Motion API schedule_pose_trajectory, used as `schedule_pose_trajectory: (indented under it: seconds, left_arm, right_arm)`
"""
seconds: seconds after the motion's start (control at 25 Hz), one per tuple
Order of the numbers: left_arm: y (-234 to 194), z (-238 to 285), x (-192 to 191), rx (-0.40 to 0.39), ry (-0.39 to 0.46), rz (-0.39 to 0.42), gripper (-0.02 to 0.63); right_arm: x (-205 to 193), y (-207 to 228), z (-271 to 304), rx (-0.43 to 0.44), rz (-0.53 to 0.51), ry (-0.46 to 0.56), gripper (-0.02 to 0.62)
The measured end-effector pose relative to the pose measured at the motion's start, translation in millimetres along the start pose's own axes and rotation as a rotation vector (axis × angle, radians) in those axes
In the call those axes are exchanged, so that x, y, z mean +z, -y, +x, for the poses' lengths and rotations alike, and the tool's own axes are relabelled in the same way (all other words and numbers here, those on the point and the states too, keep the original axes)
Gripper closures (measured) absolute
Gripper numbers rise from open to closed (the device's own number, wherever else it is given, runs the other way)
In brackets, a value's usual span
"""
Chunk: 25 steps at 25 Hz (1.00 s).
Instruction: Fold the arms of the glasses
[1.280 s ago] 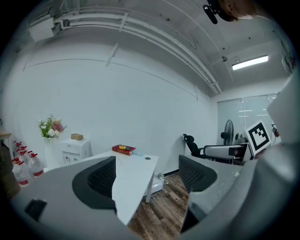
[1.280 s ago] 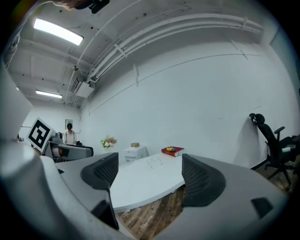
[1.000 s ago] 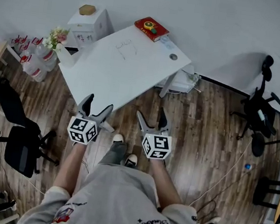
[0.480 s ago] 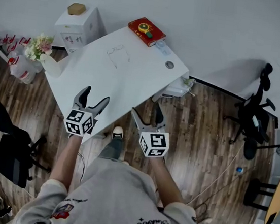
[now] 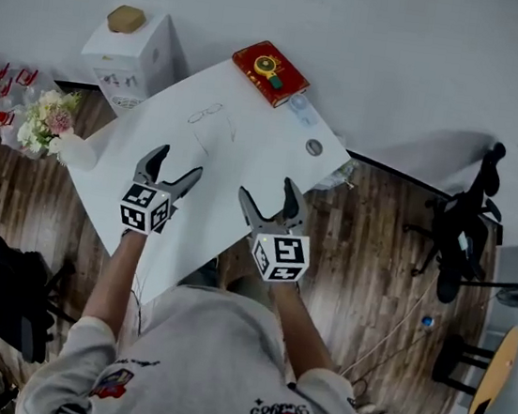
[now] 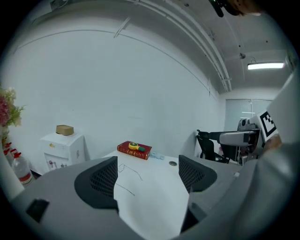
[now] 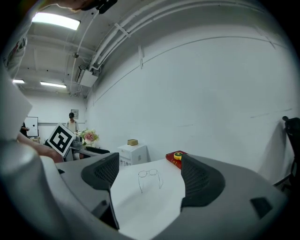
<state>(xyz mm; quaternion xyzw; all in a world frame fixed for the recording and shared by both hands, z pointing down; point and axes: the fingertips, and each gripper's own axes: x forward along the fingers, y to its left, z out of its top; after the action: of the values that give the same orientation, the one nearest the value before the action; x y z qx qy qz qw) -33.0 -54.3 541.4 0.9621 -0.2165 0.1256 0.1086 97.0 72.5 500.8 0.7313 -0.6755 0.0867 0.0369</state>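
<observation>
Head view — one glasses (image 5: 206, 113) (arms spread), one table (image 5: 244, 176), left tongs (image 5: 176, 164), right tongs (image 5: 267, 191), both agape.

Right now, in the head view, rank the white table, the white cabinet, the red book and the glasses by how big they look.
1. White table
2. White cabinet
3. Red book
4. Glasses, thin wire, by far the smallest
</observation>
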Motion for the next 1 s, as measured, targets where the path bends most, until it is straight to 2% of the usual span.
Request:
schedule_pose_trajectory:
  seconds: [0.32, 0.44, 0.72, 0.88, 1.0]
  left_arm:
    - [-47, 52, 10, 0.002, -0.053, 0.023, 0.204]
    - [-69, 69, 6, 0.032, -0.074, 0.01, 0.204]
    - [-105, 116, 2, 0.067, -0.132, -0.008, 0.206]
    - [-119, 144, -3, 0.052, -0.177, -0.001, 0.217]
    - [-127, 164, -11, 0.032, -0.223, 0.018, 0.258]
  right_arm:
    - [-7, 22, 64, 0.038, 0.028, -0.045, 0.195]
    - [-10, 26, 93, 0.085, 0.045, -0.062, 0.196]
    - [-6, 45, 175, 0.221, -0.004, -0.108, 0.201]
    - [-11, 55, 213, 0.275, 0.003, -0.128, 0.207]
    - [-20, 60, 232, 0.312, 0.013, -0.16, 0.209]
